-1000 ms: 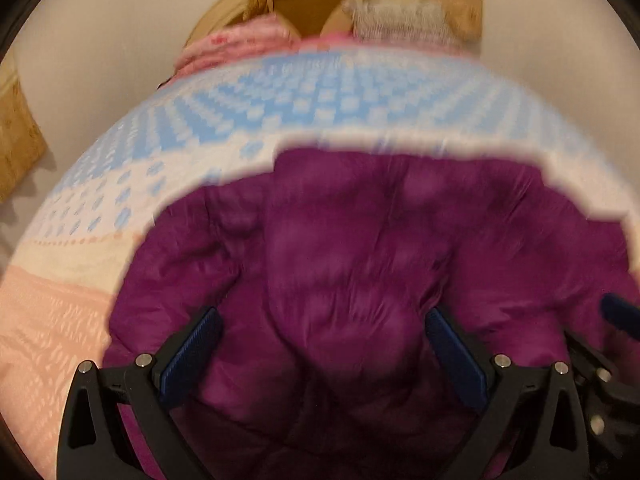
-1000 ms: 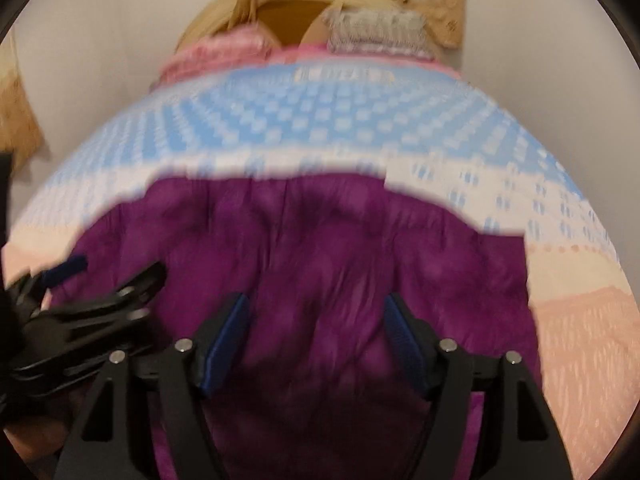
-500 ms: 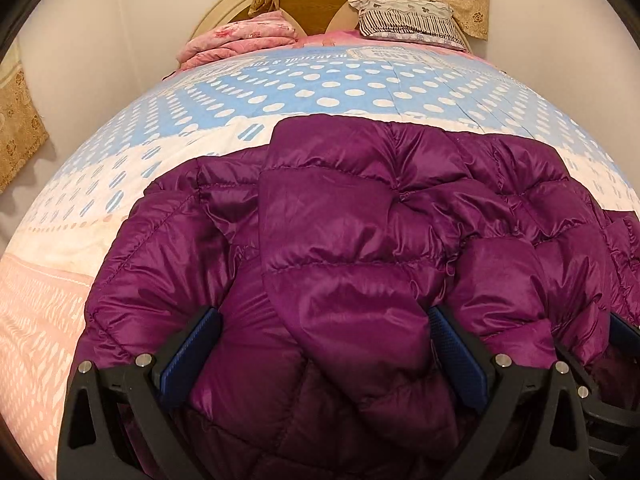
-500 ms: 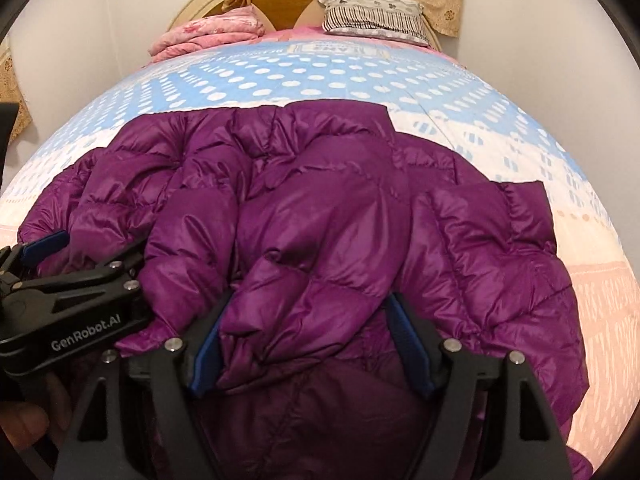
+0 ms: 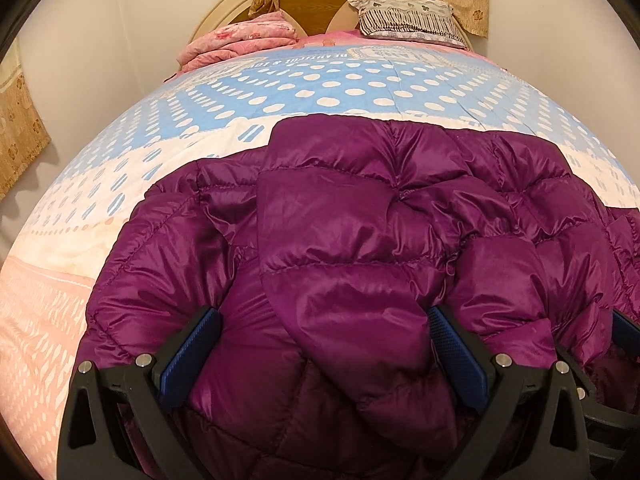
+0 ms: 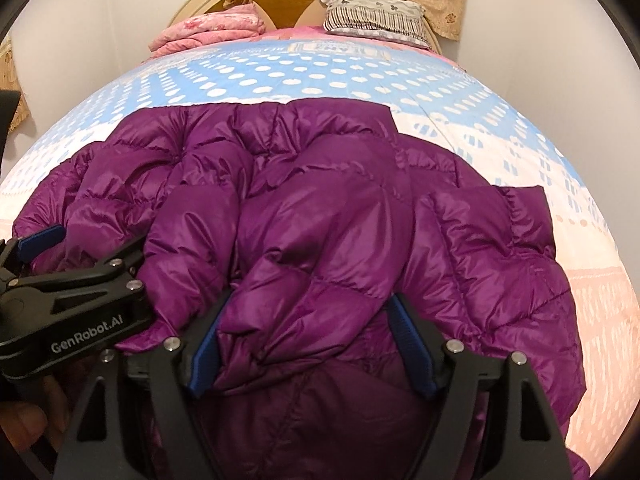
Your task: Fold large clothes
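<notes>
right wrist view: the right gripper (image 6: 310, 344) jaws have just been opening, spread around the purple jacket (image 6: 320, 216); the left gripper (image 5: 324, 354) is spread too, probably for releasing.

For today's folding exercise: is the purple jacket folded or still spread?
Partly folded: the purple jacket lies bunched on the bed, layers overlapping, not a neat stack.

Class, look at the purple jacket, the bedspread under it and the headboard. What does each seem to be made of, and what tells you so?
Purple jacket: probably thin, glossy nylon or polyester with puffy filling; shiny highlights, stitched quilting.
Bedspread: likely matte printed cotton; dull surface, white dots on blue.
Headboard: seems to be wood; brown grained panel, cream painted rim.
</notes>
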`<action>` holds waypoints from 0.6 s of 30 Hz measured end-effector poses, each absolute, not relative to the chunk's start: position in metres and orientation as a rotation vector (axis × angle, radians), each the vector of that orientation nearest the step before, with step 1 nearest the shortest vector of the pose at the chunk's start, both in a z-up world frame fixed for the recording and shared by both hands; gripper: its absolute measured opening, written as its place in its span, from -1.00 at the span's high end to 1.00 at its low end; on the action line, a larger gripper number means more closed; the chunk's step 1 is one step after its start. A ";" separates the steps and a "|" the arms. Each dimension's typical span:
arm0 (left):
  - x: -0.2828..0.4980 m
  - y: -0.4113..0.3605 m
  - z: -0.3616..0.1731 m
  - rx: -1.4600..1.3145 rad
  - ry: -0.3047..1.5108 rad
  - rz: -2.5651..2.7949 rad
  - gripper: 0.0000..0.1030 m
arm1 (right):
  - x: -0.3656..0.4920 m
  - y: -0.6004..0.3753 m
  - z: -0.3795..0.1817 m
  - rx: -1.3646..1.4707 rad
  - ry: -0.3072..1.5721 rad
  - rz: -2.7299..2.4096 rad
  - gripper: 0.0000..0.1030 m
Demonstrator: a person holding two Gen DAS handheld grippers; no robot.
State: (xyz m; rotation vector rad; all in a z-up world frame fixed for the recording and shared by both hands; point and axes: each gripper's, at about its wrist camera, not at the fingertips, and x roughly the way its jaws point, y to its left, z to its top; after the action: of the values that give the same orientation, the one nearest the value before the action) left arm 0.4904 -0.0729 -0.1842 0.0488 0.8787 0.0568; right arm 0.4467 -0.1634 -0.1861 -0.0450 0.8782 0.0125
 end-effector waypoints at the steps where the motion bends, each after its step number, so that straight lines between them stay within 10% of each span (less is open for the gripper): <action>1: 0.492 -0.072 -0.182 0.049 0.895 0.043 -0.99 | 0.447 -0.166 -0.184 -0.037 0.886 0.024 -0.53; 10: 0.389 0.000 -0.098 0.027 0.719 -0.038 -0.98 | 0.353 -0.227 -0.132 0.043 0.852 0.093 -0.73; 18: 0.256 0.061 -0.133 -0.023 0.763 -0.035 -0.98 | 0.244 -0.288 -0.159 0.091 0.942 -0.002 -0.80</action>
State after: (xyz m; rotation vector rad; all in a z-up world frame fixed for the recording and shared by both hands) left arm 0.2560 0.0614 -0.1334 -0.0227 0.7631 -0.0351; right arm 0.2436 -0.2882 -0.1589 0.0913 0.9420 -0.0025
